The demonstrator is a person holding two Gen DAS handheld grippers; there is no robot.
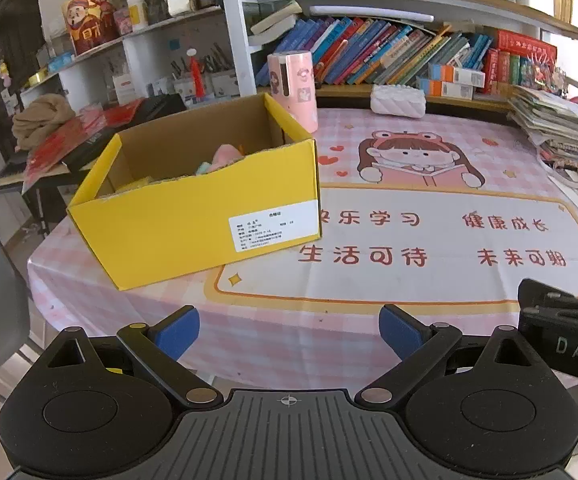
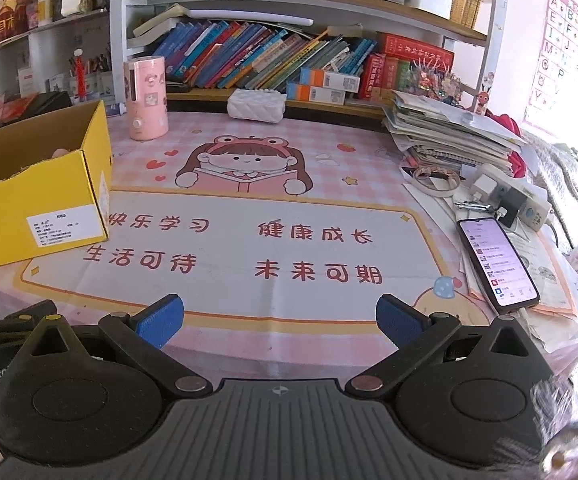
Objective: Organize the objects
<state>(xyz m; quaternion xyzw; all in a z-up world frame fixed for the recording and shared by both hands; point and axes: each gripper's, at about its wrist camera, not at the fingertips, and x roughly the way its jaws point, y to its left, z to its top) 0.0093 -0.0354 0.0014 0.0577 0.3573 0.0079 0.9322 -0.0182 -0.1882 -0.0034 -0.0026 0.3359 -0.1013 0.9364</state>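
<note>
A yellow cardboard box stands open on the left of the desk, with pink and pale soft items lying inside. It also shows in the right wrist view at the left edge. My left gripper is open and empty, held near the desk's front edge, in front of and right of the box. My right gripper is open and empty over the front of the cartoon desk mat. Part of the right gripper's body shows at the left wrist view's right edge.
A pink cylindrical container and a white quilted case stand at the back. A stack of papers, a power strip and a lit phone lie on the right. Bookshelves line the back.
</note>
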